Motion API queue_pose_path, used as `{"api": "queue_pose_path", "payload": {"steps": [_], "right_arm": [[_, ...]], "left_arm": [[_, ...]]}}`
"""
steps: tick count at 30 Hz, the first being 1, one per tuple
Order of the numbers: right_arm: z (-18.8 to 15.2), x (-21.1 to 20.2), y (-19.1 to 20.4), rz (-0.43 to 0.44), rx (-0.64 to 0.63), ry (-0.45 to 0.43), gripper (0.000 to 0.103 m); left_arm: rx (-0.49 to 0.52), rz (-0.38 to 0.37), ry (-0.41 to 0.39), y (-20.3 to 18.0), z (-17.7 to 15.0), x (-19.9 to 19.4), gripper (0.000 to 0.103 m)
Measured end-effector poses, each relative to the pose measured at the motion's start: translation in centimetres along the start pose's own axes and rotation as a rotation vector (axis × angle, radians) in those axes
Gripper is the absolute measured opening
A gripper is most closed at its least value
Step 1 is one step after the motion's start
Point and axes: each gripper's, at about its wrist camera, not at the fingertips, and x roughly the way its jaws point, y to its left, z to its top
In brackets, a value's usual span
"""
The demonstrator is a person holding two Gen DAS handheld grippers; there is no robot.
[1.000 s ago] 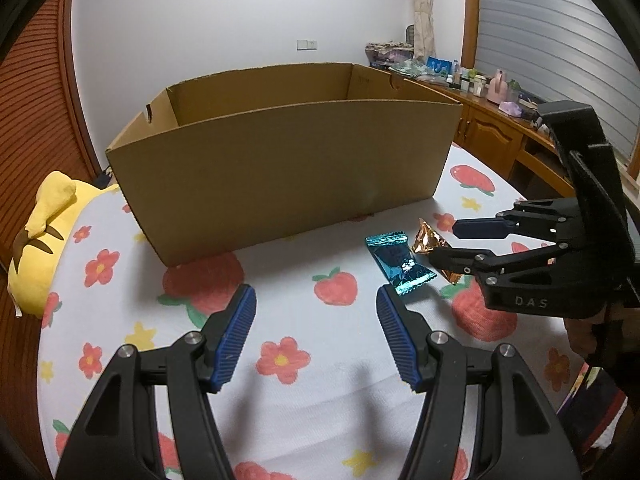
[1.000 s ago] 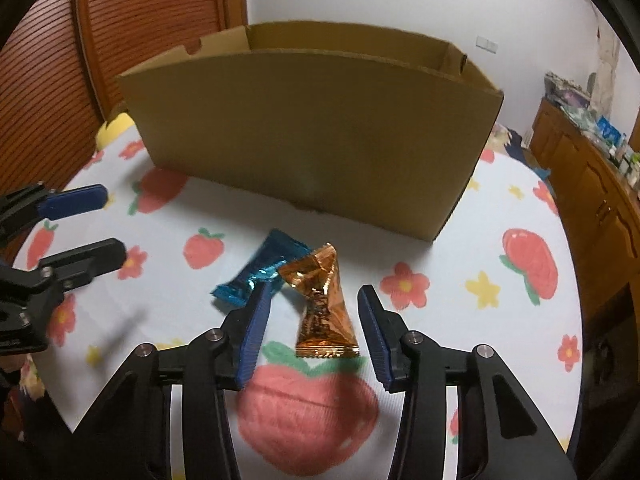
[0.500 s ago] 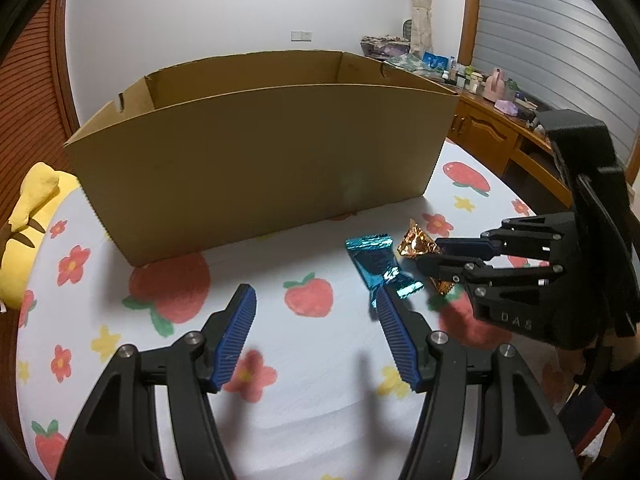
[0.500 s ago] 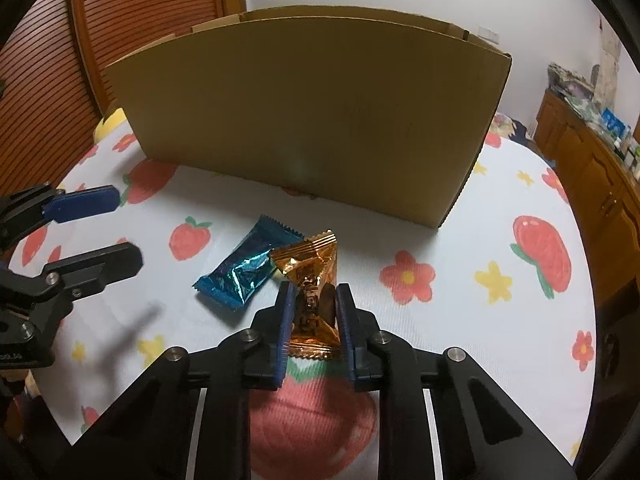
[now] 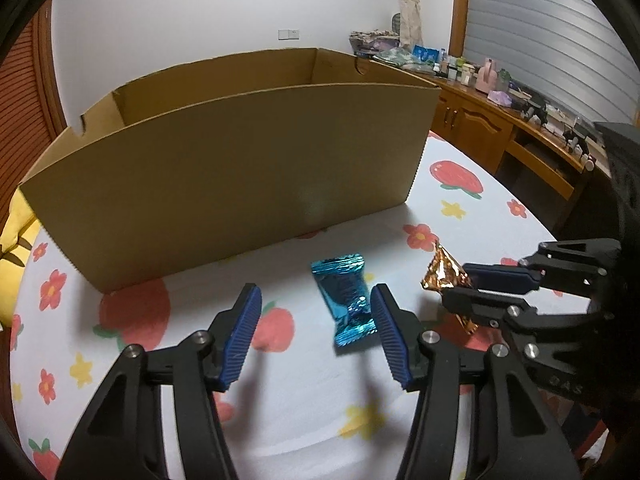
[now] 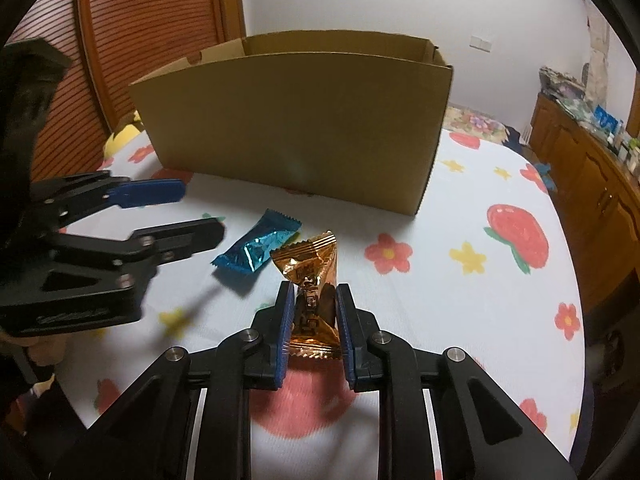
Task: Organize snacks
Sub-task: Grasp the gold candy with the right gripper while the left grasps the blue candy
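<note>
Box: the cardboard box point(image 5: 240, 168) stands on the worktop point(image 5: 304, 392), behind both snacks.
Snacks: the blue snack point(image 5: 347, 294) lies before it, left of the orange snack point(image 6: 310, 280).
My grippers: left gripper point(image 5: 316, 334) beside the blue snack; right gripper point(image 6: 314, 322) around the orange.

White plaster wall point(image 5: 180, 20) behind, small light switch plate point(image 5: 289, 33) on it; reddish slatted wood panel point(image 6: 160, 20) at left; pale curtain point(image 5: 408, 8) in corner; grey ribbed roller shutter point(image 5: 540, 32) at right; long wooden cabinet point(image 5: 476, 128) under it, top crowded with bottles and clutter; dim indoor light
</note>
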Motion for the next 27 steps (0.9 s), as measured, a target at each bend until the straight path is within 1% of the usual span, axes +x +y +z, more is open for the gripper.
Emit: {"api": "queue_pose_path", "payload": {"steps": [7, 12, 17, 20, 21, 22, 23, 25, 27], "right_arm": [[-0.7, -0.9, -0.7, -0.002, 0.009, -0.013, 0.019], [-0.8, -1.2, -0.8, -0.008, 0.016, -0.022, 0.019], [-1.0, -1.4, -0.7, -0.004, 0.016, -0.025, 0.019], [-1.1, -1.4, -0.7, -0.002, 0.017, -0.028, 0.019], [-1.1, -1.5, -0.7, -0.001, 0.018, -0.029, 0.019], [-1.1, -1.5, -0.7, 0.0, 0.018, -0.03, 0.019], [-1.2, -1.6, -0.6, 0.001, 0.018, -0.03, 0.019], [-1.2, -1.6, -0.6, 0.0, 0.017, -0.03, 0.019], [-1.2, -1.6, -0.6, 0.0, 0.016, -0.03, 0.019]], "left_arm": [[0.004, -0.035, 0.028, -1.1, 0.5, 1.4, 0.051], [0.014, -0.026, 0.056, -1.4, 0.5, 2.3, 0.045], [0.015, -0.023, 0.079, -1.3, 0.1, 3.0, 0.041], [0.021, -0.021, 0.085, -1.2, -0.1, 3.3, 0.037], [0.027, -0.017, 0.082, -1.3, -0.1, 3.3, 0.034], [0.038, -0.012, 0.08, -1.4, -0.2, 3.2, 0.027], [0.045, -0.012, 0.078, -1.5, -0.2, 3.1, 0.025], [0.048, -0.021, 0.073, -1.4, -0.3, 2.8, 0.022], [0.049, -0.017, 0.066, -1.4, -0.4, 2.7, 0.021]]}}
